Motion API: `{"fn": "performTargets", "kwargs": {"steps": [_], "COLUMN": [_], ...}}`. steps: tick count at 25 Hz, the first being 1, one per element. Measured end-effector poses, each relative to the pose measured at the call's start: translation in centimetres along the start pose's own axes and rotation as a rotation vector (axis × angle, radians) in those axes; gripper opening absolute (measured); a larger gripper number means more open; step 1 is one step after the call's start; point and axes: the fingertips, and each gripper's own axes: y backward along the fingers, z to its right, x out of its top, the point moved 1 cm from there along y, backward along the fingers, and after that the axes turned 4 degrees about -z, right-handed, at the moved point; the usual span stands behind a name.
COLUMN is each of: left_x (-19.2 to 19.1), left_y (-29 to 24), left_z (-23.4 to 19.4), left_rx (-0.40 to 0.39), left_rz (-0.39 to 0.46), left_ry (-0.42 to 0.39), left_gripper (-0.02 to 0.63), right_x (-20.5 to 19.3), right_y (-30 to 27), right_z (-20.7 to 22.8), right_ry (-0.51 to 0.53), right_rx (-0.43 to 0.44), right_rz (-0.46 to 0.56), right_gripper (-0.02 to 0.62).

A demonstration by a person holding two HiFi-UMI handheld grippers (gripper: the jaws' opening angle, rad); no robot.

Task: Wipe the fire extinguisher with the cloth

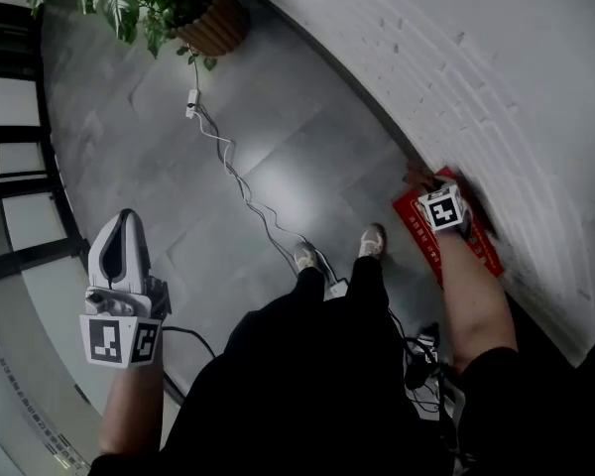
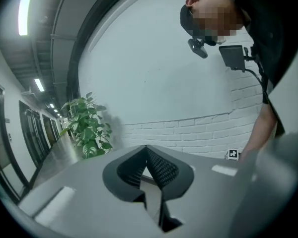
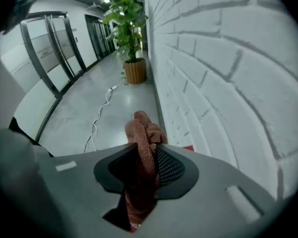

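One reddish cloth [image 3: 141,128] tight between the right hand-held gripper's [image 3: 148,145] jaws, bunched end beyond the tips.

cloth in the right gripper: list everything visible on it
The cloth is rust-brown with a coarse, knit-like weave, bunched into soft folds. It is pinched between the pads of the right gripper. A wad pokes out past the jaw tips and the rest trails back between them. It hangs over the grey floor, close beside the white brick wall. Whether it touches the wall cannot be told.
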Motion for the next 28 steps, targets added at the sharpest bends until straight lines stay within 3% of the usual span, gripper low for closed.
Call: {"fn": "performTargets", "kwargs": {"steps": [2,6,11,15,18,19,21,25,28], "left_x": [0.3,-0.4,-0.3,0.4,1.0,1.2,1.1,0.8,0.6], "left_y": [1.0,1.4,-1.2,-4.0,-4.5,-4.5,-4.3,-3.1,-1.5], "left_z": [-0.3,-0.4,2.0,4.6,6.1,6.2,5.7,3.9,2.7], "left_rx": [0.017,0.019,-0.079,-0.182,-0.234,-0.243,-0.238,-0.183,-0.133], "left_rz": [0.003,0.005,0.028,0.056,0.078,0.085,0.089,0.089,0.078], "left_ry": [0.007,0.04,0.011,0.018,-0.013,-0.017,-0.011,0.032,0.004], "left_gripper": [-0.002,-0.002,-0.002,-0.002,-0.002,-0.002,-0.002,-0.002,-0.002], "right_x": [-0.1,-4.2,-18.8,-30.4,-35.9,-35.9,-32.1,-15.5,-4.7], "right_y": [-1.2,0.8,7.0,11.8,14.3,14.9,14.7,9.8,5.1], "right_z": [0.2,0.5,1.6,2.1,0.9,0.4,-0.9,-4.0,-6.0], "right_ry": [-0.029,-0.035,-0.191,-0.415,-0.587,-0.61,-0.556,-0.273,-0.111], "right_rx": [0.032,0.036,-0.059,-0.141,-0.214,-0.245,-0.259,-0.122,-0.022], "right_rz": [-0.075,-0.084,-0.193,-0.304,-0.356,-0.321,-0.183,0.079,0.155], "right_gripper": [0.1,0.098,0.098,0.098,0.098,0.098,0.097,0.098,0.098]}}
